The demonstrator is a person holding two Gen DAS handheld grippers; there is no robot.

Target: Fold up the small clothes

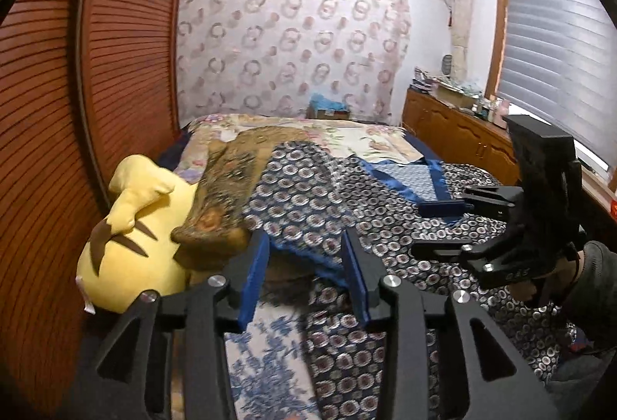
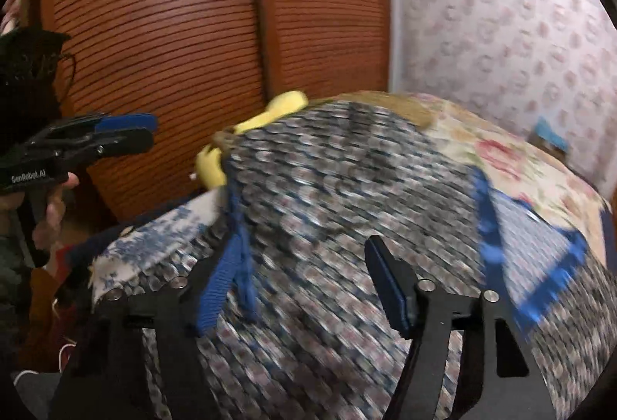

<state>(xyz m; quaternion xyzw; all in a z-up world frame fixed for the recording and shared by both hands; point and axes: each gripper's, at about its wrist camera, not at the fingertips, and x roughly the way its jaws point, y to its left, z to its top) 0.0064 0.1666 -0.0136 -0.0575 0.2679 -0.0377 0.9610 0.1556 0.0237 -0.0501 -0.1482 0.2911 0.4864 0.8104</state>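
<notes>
My left gripper (image 1: 306,258) and right gripper (image 2: 304,281) both stand parted, gripping nothing, over the navy ring-patterned garment with blue trim (image 1: 327,196) spread across the frame's centre, beside a yellow plush toy (image 1: 131,227) at left.

A: What colours lie on the bed (image 1: 389,138)?
B: A navy cloth (image 1: 308,196) printed with pale rings, trimmed in bright blue; a white cloth (image 1: 266,354) with blue flowers; a cream floral sheet (image 1: 358,140).
A: And the toy (image 1: 135,231)?
B: Yellow, with brown stripes.
A: The grippers?
B: Black, with blue pads (image 1: 254,277).
A: Behind?
B: Red-brown slatted doors (image 1: 127,46); ringed pink-and-white curtain (image 1: 293,38).
</notes>
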